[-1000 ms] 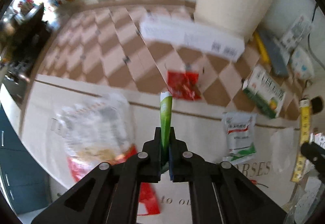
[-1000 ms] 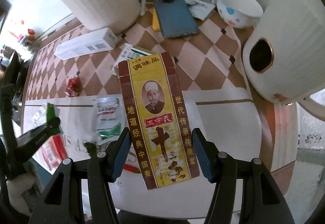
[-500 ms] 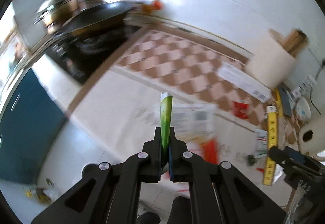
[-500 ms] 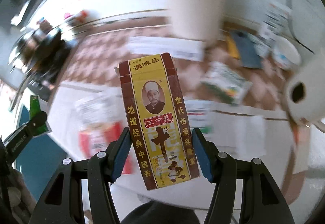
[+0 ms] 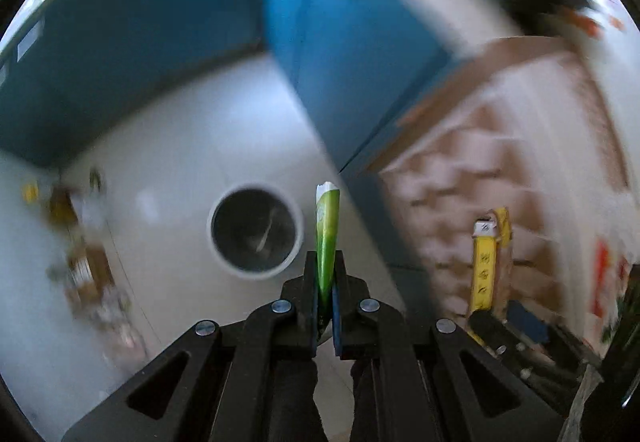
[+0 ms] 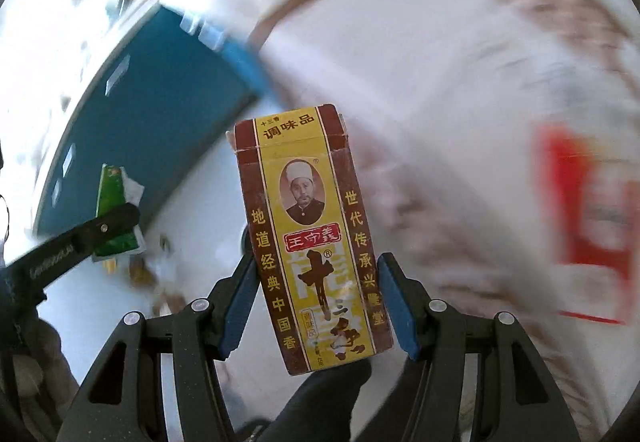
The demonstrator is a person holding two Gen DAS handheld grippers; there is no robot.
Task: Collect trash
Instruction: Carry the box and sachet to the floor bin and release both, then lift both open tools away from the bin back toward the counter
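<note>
Both loads now over the floor, the bin in sight.

My left gripper [image 5: 325,306] has its fingers pinching the green wrapper [image 5: 327,232]; my right gripper [image 6: 318,306] clamps the spice box [image 6: 310,238] by its long sides. A second ago both hung over the worktop; now the view has swung to the floor, with the round bin [image 5: 255,230] just beside the wrapper, so dropping looks near. Wrapper and box both run lengthwise away from the fingers.
</note>
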